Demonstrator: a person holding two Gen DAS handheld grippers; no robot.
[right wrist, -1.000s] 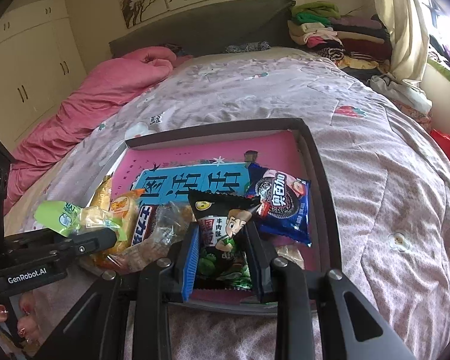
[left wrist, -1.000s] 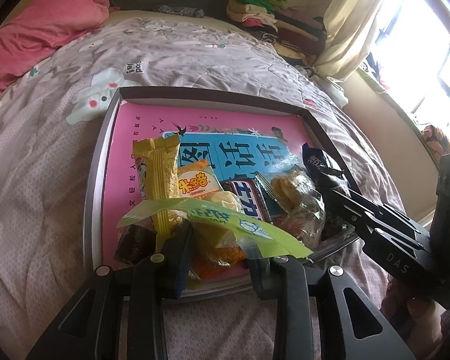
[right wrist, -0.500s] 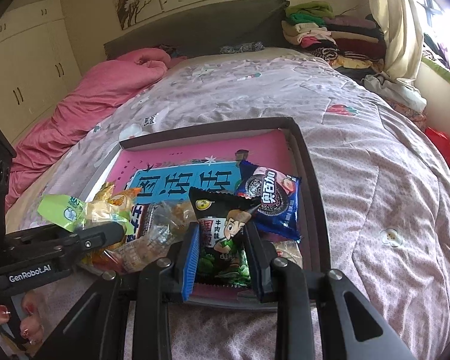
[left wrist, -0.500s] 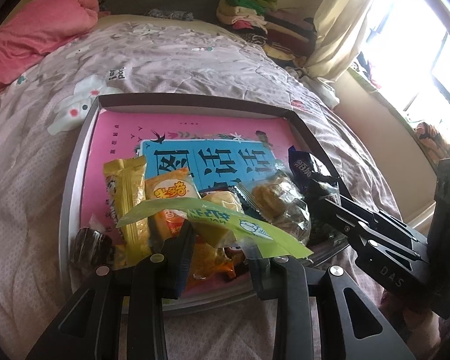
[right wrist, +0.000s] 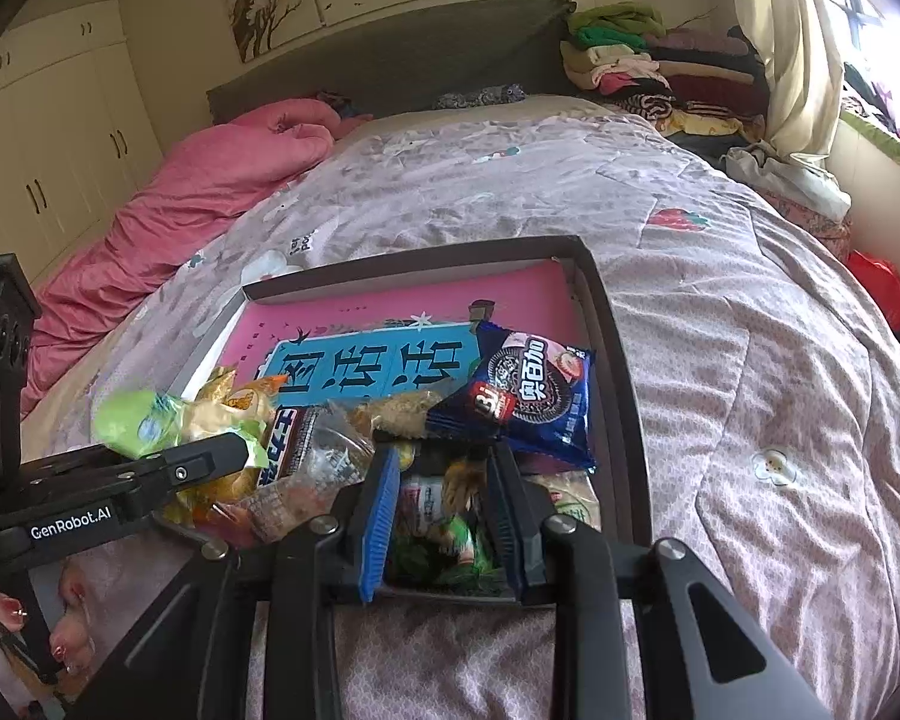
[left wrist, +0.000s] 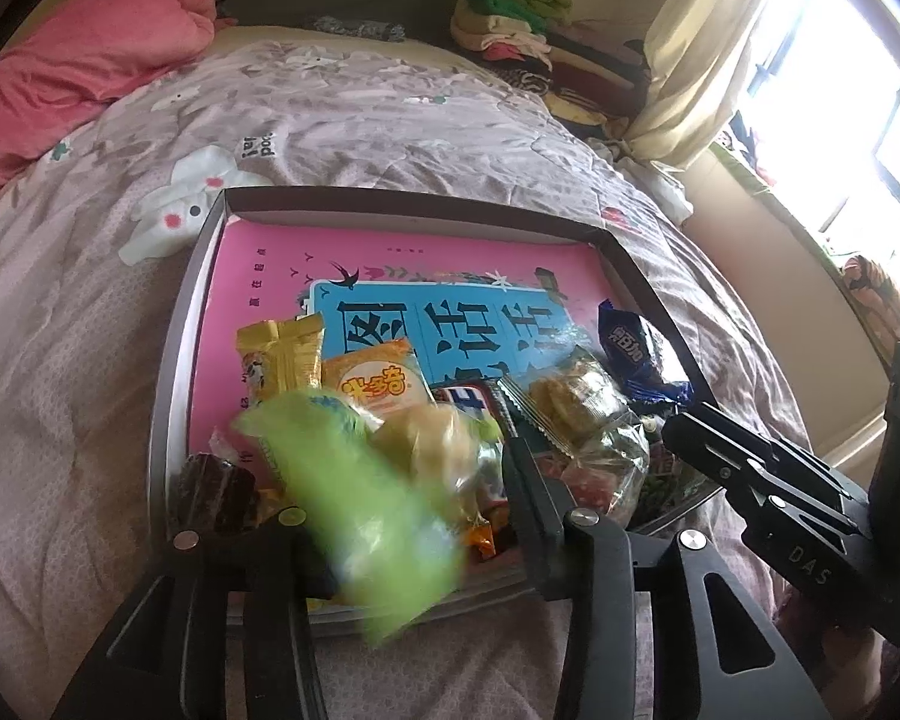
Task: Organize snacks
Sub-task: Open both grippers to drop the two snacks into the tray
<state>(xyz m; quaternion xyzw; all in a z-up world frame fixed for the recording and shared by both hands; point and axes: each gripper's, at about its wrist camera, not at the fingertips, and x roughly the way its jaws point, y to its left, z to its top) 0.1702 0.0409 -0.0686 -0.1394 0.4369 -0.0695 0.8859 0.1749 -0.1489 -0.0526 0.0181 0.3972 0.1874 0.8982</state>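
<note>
Left gripper (left wrist: 420, 516): jaws opening, green packet (left wrist: 354, 504) slipping free where a second ago it was pinched flat.
Packet, blurred, drops at the near rim of the tray (left wrist: 171, 372), onto the snack heap at its near left end. Right gripper (right wrist: 444, 504): clenched on a dark snack bag (right wrist: 444, 510) at the same rim, beside the blue cookie pack (right wrist: 522, 396). Judged: left deposit finishing, right item pending.

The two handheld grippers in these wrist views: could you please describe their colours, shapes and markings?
Both are matte black frames with triangular cut-outs and silver round bolts. The left gripper has black fingers and white "GenRobot.AI" lettering on its side in the right wrist view. The right gripper has a blue ribbed pad on one finger and "DAS" embossed on its side. The hand beneath wears red nail polish.
</note>
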